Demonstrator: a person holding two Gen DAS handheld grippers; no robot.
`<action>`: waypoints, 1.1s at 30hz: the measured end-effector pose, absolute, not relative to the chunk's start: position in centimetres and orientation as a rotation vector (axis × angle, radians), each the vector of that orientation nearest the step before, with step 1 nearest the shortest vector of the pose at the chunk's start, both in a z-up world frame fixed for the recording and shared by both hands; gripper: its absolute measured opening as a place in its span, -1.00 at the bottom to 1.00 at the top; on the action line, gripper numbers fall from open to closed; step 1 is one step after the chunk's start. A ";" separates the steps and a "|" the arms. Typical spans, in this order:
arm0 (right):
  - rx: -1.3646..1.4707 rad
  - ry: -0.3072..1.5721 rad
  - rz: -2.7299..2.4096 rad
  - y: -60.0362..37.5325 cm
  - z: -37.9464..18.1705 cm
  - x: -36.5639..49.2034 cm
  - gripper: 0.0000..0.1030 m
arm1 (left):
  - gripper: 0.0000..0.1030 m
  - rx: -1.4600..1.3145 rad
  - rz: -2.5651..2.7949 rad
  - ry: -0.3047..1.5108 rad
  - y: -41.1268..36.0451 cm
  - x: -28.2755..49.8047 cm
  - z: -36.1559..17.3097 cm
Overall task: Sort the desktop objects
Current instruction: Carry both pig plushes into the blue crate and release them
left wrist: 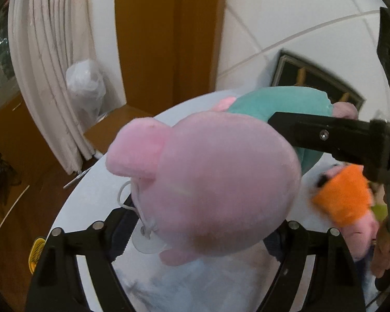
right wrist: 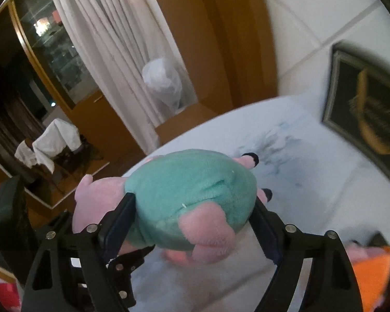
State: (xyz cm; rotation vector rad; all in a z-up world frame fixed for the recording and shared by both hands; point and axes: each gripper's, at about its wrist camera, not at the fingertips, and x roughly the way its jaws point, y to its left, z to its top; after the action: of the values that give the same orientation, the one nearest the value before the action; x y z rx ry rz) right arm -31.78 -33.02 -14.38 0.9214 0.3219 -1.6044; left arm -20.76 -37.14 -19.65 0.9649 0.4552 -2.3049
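Jaws of both grippers are closed on one pig plush, held above the white table.

Its teal body (right wrist: 192, 197) is pinched by the right gripper (right wrist: 195, 218), its pink head (left wrist: 215, 182) by the left gripper (left wrist: 195, 230); sorting is judged unfinished, since an orange-dressed plush (left wrist: 343, 195) lies beside it on the table (right wrist: 299, 182), unplaced.

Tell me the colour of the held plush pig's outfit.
Teal green on the plush pig's body, with pink limbs; clearest in the right wrist view.
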 end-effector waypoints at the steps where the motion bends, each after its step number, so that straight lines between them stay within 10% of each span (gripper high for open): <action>1: 0.904 0.324 -1.626 -31.8 -13.1 -31.5 0.64 | 0.61 0.952 -2.326 0.456 -36.1 -20.4 -18.6; 33: 0.583 0.052 -2.581 23.3 12.3 -18.1 0.64 | 0.61 0.717 -3.272 -0.041 10.9 -15.1 5.1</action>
State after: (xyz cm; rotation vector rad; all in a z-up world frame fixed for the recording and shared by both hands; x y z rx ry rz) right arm -18.09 23.33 12.27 0.5826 0.0519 -2.5810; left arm -15.12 10.87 5.12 0.7169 -0.0407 -3.2718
